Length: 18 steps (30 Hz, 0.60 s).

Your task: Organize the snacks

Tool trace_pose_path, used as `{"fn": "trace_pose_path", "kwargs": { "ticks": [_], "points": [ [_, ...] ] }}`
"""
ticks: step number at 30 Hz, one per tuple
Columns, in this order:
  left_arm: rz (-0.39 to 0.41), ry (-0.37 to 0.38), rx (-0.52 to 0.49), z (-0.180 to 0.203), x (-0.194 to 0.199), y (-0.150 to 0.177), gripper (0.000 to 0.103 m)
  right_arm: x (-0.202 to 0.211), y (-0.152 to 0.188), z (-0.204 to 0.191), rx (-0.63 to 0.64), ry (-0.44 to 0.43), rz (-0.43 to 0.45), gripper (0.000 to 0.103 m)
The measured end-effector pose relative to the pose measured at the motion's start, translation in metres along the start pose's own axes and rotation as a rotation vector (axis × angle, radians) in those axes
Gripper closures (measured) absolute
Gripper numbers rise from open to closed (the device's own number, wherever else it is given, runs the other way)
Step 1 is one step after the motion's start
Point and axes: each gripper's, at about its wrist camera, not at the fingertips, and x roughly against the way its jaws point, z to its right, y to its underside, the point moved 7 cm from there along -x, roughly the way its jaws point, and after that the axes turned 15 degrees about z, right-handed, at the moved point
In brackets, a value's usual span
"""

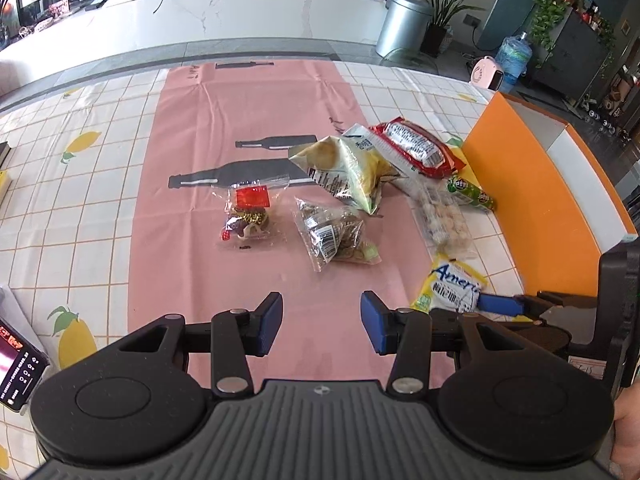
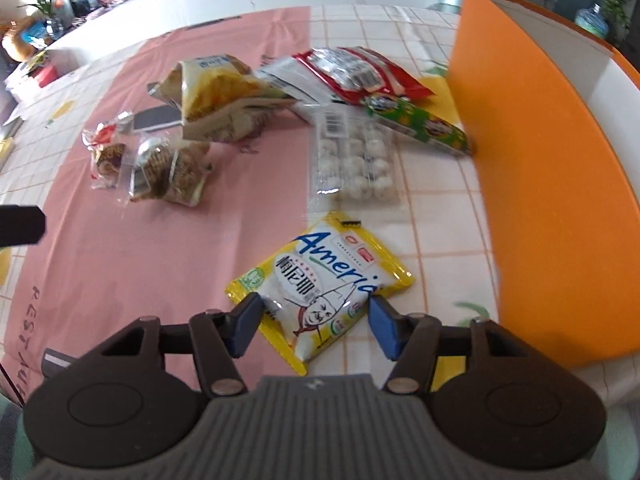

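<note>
Several snack packs lie on the pink mat [image 1: 256, 120]. My right gripper [image 2: 314, 326] is open, its fingers on either side of the near end of a yellow-and-white "Ameri" packet [image 2: 320, 284], which lies flat; the packet also shows in the left wrist view [image 1: 452, 284]. My left gripper [image 1: 322, 322] is open and empty above the mat. Ahead lie a clear bag with a red label [image 1: 248, 216], a clear bag of brown snacks [image 1: 336, 232], a yellow chip bag [image 1: 348, 164], a red pack [image 1: 416, 146], a green pack [image 1: 470, 192] and a clear tray of white balls [image 2: 354, 160].
An orange-walled box [image 2: 548, 160] stands at the right of the checked tablecloth [image 1: 80, 184]; it also shows in the left wrist view [image 1: 532, 184]. A phone [image 1: 18, 364] lies at the near left. A white counter [image 1: 240, 12] runs behind the table.
</note>
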Motion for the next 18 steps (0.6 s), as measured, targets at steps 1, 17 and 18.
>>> {"fn": "trace_pose_path", "kwargs": {
  "ticks": [1,17,18],
  "points": [
    [-0.004,0.0,0.002,0.0,-0.003,0.001,0.05,-0.002,-0.001,0.0,0.001,-0.009,0.008,0.046],
    [0.034,-0.042,0.044,-0.002,-0.062,-0.016,0.04,-0.012,-0.006,0.001,-0.198,0.116,0.054,0.02],
    [0.033,-0.046,0.049,-0.003,-0.067,-0.015,0.04,-0.014,-0.006,-0.003,-0.18,0.126,0.065,0.019]
  ]
}}
